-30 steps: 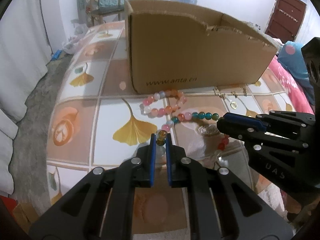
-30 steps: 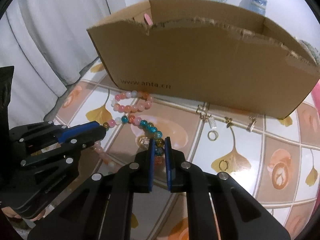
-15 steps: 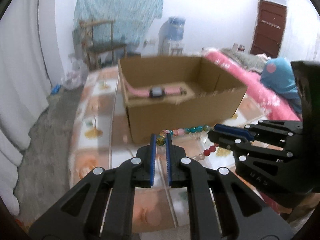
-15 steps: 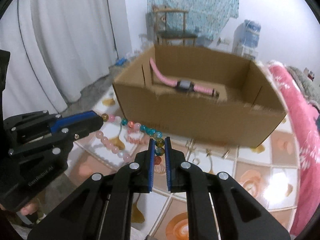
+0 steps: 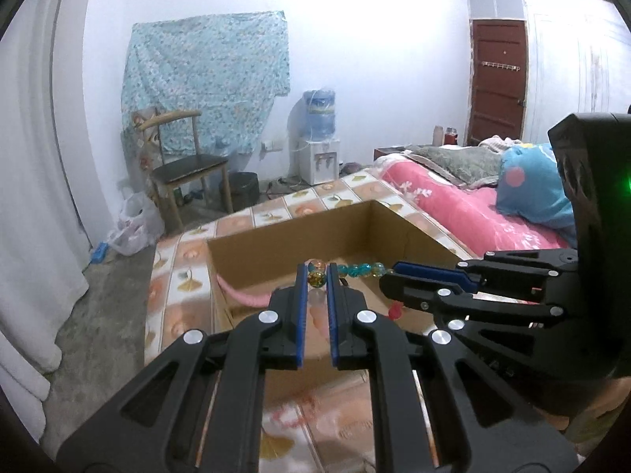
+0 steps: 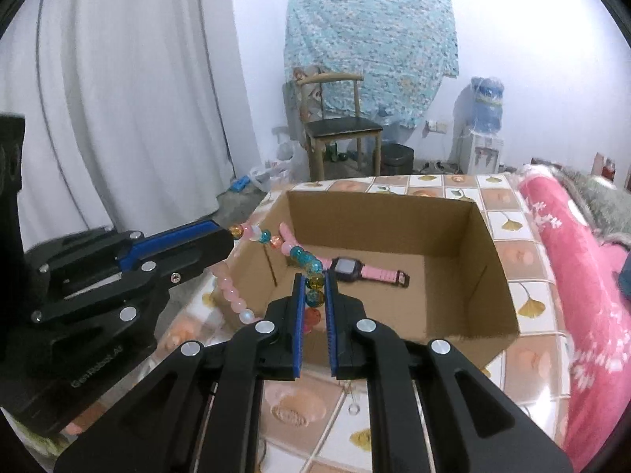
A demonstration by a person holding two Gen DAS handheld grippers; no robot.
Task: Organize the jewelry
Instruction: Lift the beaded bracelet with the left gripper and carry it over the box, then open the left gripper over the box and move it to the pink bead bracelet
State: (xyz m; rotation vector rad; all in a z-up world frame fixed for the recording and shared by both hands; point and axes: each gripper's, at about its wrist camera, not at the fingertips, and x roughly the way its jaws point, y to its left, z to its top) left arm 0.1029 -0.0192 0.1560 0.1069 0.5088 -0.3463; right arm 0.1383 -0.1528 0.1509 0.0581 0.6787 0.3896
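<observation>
A bead necklace [image 6: 301, 256] of pink, teal and amber beads hangs in the air between both grippers, above the near wall of an open cardboard box [image 6: 493, 276]. My left gripper [image 5: 316, 274] is shut on an amber bead of the necklace [image 5: 359, 270]. My right gripper [image 6: 314, 285] is shut on beads at the other end; a loop of pink beads sags to the left of the box. In the right wrist view the left gripper [image 6: 226, 234] shows at the left, and the right gripper [image 5: 388, 274] shows at the right of the left wrist view. A pink watch [image 6: 366, 270] lies inside the box [image 5: 394, 228].
The box stands on a tiled tablecloth [image 6: 528, 307] with ginkgo-leaf prints. A small ring [image 6: 353, 408] lies on the cloth in front of the box. A pink bed [image 5: 473, 205] is at the right, a chair [image 6: 339, 126] and a water dispenser [image 5: 319, 146] behind.
Both grippers have risen with the necklace, lifting it off the cloth to above the box's near wall. The views have tilted up, and the box's inside with the watch now shows.
</observation>
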